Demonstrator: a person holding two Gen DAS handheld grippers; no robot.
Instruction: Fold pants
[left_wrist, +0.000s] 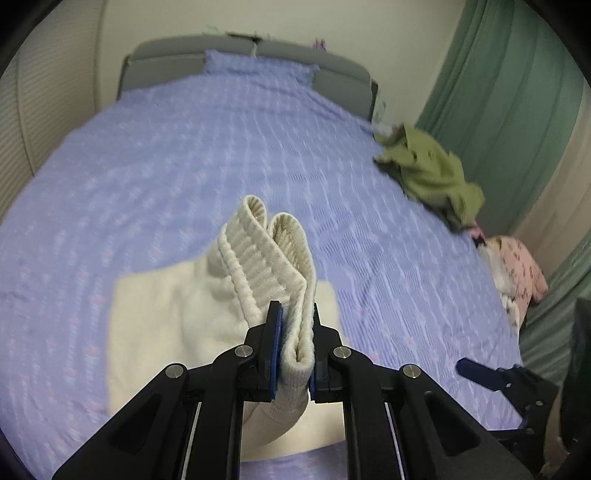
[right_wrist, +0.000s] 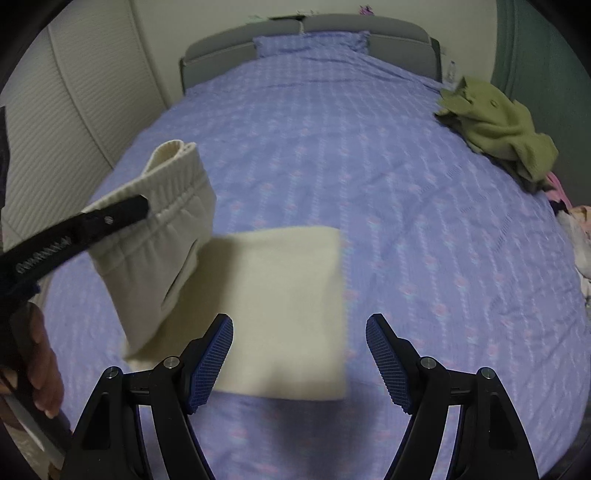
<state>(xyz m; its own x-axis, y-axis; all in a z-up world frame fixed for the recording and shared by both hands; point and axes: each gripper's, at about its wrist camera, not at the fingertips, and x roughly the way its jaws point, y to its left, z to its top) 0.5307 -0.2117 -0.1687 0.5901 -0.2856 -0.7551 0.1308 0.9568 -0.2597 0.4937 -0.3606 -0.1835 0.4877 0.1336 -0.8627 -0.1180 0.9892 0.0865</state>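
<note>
Left gripper (left_wrist: 297, 314) pinching the waistband of the cream pants (right_wrist: 280, 302), doubled and lifted off the bed (right_wrist: 406, 221); band's long axis runs from the jaws toward 11 o'clock in left view. Rest of the pants lies folded flat, edges square to the bed. Right gripper (right_wrist: 299, 332) spread, nothing between the jaws, above the flat part. Green garment (right_wrist: 495, 125) at 2 o'clock.

Bed (right_wrist: 369, 184) in lilac patterned cover, matching pillow (right_wrist: 310, 42) against grey headboard (right_wrist: 391, 27), crumpled olive-green garment (right_wrist: 495, 125) near its right edge, pink printed cloth (left_wrist: 521, 269) just beyond, green curtain (left_wrist: 509, 92) behind, white slatted panel (right_wrist: 85, 92) left.
</note>
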